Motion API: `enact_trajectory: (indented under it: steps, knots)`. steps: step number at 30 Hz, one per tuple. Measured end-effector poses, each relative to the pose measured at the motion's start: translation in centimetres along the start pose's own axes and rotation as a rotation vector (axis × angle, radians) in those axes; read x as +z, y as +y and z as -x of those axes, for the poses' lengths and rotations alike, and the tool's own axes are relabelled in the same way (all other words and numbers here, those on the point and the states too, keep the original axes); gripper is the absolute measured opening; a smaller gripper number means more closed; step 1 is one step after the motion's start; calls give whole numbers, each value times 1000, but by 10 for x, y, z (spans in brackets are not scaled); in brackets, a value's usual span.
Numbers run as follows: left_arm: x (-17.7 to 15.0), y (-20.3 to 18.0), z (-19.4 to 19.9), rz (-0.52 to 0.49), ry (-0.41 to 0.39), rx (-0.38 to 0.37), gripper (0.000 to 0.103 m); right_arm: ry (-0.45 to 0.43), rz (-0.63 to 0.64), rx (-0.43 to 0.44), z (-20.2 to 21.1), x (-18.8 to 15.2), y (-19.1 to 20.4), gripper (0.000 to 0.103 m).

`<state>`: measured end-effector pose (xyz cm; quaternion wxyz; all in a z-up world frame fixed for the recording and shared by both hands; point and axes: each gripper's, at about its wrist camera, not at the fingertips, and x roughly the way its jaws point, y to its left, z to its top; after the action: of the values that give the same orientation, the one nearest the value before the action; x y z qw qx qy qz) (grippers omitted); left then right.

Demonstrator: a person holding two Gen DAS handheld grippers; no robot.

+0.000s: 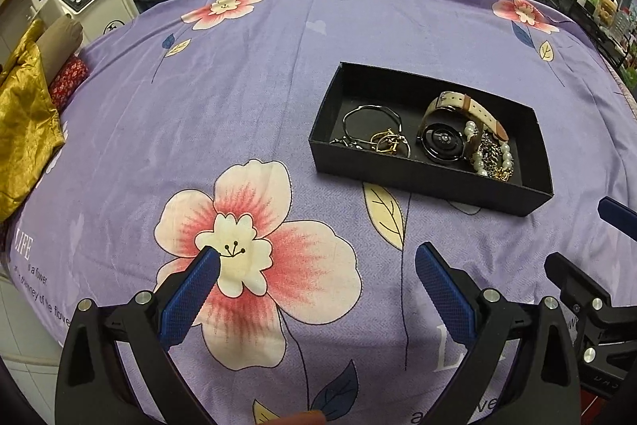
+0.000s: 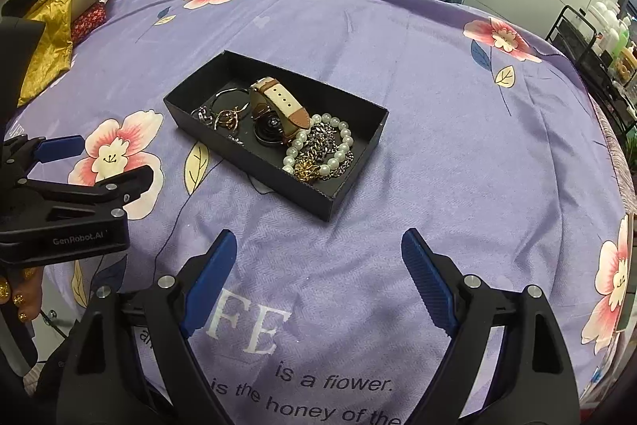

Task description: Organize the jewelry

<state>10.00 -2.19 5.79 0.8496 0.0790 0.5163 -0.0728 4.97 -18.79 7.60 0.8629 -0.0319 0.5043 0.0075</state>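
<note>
Jewelry sits heaped in the black box [image 2: 254,162] on the bed: watch [image 2: 274,114] rigid, I'd pinch its strap; pearl bracelet [image 2: 318,146] and chains [image 2: 324,142] light, slippery, likely tangled; left tool [image 1: 316,265] and right tool [image 2: 318,249] both spread, holding nothing.

Left gripper [image 1: 317,257]: black plastic arms, blue ribbed pads [image 1: 190,295], silver screws. Right gripper [image 2: 314,241] matched it. White "GenRobot.AI" marking on left gripper's body. Hand [image 2: 18,291] showed glittery gold nails.
</note>
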Motion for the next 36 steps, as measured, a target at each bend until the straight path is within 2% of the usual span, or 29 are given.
enact_trajectory:
  steps: [36]
  knots:
    - [0, -8, 0, -23, -7, 24, 96, 11, 44, -7, -2, 0, 13, 84]
